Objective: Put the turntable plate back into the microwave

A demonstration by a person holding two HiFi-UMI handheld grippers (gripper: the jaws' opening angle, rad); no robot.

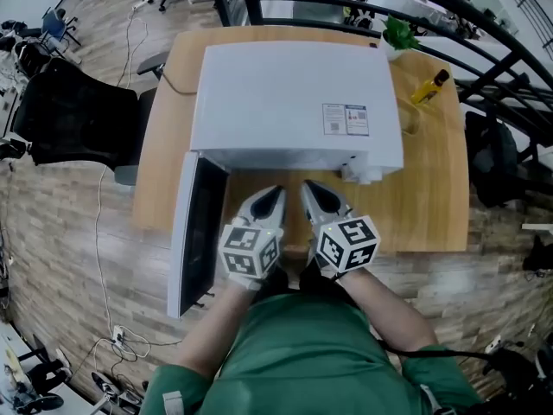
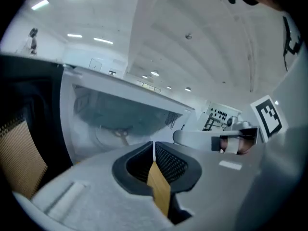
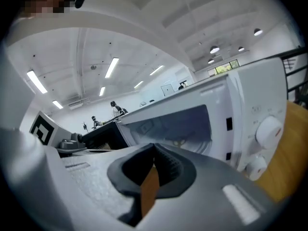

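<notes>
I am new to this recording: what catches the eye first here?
A white microwave stands on the wooden table, its door swung open to the left. In front of it, the left gripper and the right gripper hang side by side, both shut and empty.

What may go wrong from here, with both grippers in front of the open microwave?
1. The open door stands beside the left gripper; a sideways move may knock it.
2. Both it and the right gripper are shut, empty and close together; they may collide.
3. I cannot tell whether the plate sits on the hub; if unseated, it may wobble.
</notes>
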